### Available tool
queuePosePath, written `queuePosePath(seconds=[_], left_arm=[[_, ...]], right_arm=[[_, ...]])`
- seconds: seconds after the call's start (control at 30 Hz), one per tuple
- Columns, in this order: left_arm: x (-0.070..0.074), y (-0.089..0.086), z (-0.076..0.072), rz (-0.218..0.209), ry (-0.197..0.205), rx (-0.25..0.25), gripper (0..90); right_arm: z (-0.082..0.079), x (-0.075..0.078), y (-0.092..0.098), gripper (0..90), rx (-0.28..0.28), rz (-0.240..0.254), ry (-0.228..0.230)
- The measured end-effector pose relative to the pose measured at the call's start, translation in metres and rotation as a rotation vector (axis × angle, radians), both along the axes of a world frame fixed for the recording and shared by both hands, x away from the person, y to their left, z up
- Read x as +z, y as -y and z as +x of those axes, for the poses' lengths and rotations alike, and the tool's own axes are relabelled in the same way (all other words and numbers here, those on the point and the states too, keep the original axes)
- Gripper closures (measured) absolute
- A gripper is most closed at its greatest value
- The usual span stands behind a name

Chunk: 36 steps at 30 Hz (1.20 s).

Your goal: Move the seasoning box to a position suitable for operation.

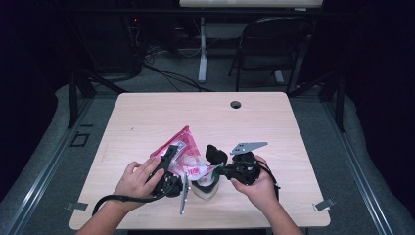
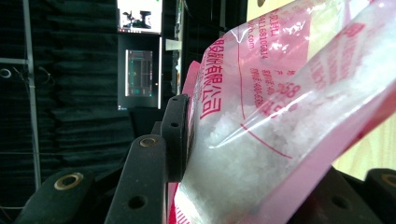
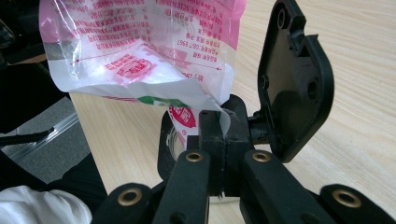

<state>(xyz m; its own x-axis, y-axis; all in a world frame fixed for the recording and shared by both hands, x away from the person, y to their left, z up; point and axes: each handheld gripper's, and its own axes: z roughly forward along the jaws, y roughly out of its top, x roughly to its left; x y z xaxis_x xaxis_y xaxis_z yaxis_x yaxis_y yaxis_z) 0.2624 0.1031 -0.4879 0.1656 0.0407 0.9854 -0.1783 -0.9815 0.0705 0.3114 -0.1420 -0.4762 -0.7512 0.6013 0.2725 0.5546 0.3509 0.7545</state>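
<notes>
A pink and clear plastic bag (image 1: 184,149) of white granules hangs tilted over the near middle of the wooden table (image 1: 147,112). My left gripper (image 1: 177,160) is shut on the bag's body; in the left gripper view the bag (image 2: 261,140) bulges between the jaws and one pad (image 2: 179,135) presses its side. My right gripper (image 1: 217,171) comes in from the right, shut on the bag's lower edge. In the right gripper view its fingertips (image 3: 212,128) pinch the white edge of the bag (image 3: 140,46). Below stands a clear container (image 1: 204,190) with its black flip lid (image 3: 294,84) raised.
A round cable hole (image 1: 236,104) sits near the table's far edge. A folding chair (image 1: 269,44) and a desk leg stand on the floor beyond. Metal clips (image 1: 324,204) mark the near corners. A hand holds each gripper at the front edge.
</notes>
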Motion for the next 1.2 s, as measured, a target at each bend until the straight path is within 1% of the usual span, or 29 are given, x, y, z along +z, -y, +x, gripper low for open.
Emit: queuePosePath(seconds=[0.07, 0.13, 0.17, 0.23, 0.33, 0.4, 0.43, 0.5, 0.57, 0.6, 0.63, 0.7, 0.83, 1.0, 1.13, 1.2], left_arm=[[-0.001, -0.001, 0.001, -0.017, -0.013, 0.005, 66.9], [0.0, -0.001, 0.001, -0.022, -0.009, 0.004, 67.1], [0.0, -0.002, 0.002, -0.028, -0.015, 0.005, 67.2], [0.001, -0.003, 0.002, -0.037, -0.02, 0.007, 67.4], [0.0, -0.004, 0.003, -0.061, -0.039, 0.011, 67.6], [0.0, -0.004, 0.003, -0.065, -0.043, 0.009, 67.8], [0.0, -0.005, 0.004, -0.074, -0.055, 0.012, 67.8], [-0.001, -0.005, 0.005, -0.087, -0.058, 0.013, 67.8], [-0.003, -0.006, 0.005, -0.111, -0.071, 0.016, 67.8], [-0.004, -0.006, 0.005, -0.11, -0.072, 0.021, 67.8], [-0.005, -0.007, 0.005, -0.123, -0.072, 0.02, 67.8], [-0.006, -0.008, 0.005, -0.134, -0.082, 0.028, 67.8], [-0.008, -0.011, 0.007, -0.175, -0.092, 0.042, 67.8], [-0.009, -0.012, 0.008, -0.227, -0.104, 0.057, 67.9], [-0.012, -0.014, 0.006, -0.242, -0.12, 0.075, 68.4], [-0.013, -0.015, 0.006, -0.246, -0.12, 0.077, 68.8]], right_arm=[[0.0, 0.001, 0.001, 90.0, 0.001, 0.003, 0.003], [0.0, 0.001, 0.001, 90.0, -0.001, 0.006, 0.003], [0.0, 0.002, 0.001, 90.0, 0.002, 0.001, 0.003], [0.0, 0.003, 0.001, 90.0, -0.002, 0.012, 0.006], [0.0, 0.005, 0.002, 90.0, -0.003, 0.02, 0.009], [0.0, 0.005, 0.002, 90.0, -0.004, 0.019, 0.008], [0.0, 0.005, 0.002, 90.0, -0.006, 0.02, 0.007], [0.001, 0.005, 0.001, 90.0, -0.01, 0.014, 0.007], [0.001, 0.005, 0.001, 90.0, -0.015, 0.013, 0.006], [0.002, 0.004, 0.001, 90.0, -0.013, 0.016, 0.006], [0.002, 0.005, 0.001, 90.0, -0.014, 0.018, 0.006], [0.002, 0.005, 0.0, 90.0, -0.012, 0.016, 0.006], [0.001, 0.005, -0.001, 90.0, -0.011, 0.011, 0.01], [0.0, 0.007, 0.0, 90.0, -0.006, 0.02, 0.017], [-0.001, 0.007, -0.002, 90.0, -0.006, 0.019, 0.022], [-0.002, 0.007, -0.003, 90.0, 0.003, 0.017, 0.022]])
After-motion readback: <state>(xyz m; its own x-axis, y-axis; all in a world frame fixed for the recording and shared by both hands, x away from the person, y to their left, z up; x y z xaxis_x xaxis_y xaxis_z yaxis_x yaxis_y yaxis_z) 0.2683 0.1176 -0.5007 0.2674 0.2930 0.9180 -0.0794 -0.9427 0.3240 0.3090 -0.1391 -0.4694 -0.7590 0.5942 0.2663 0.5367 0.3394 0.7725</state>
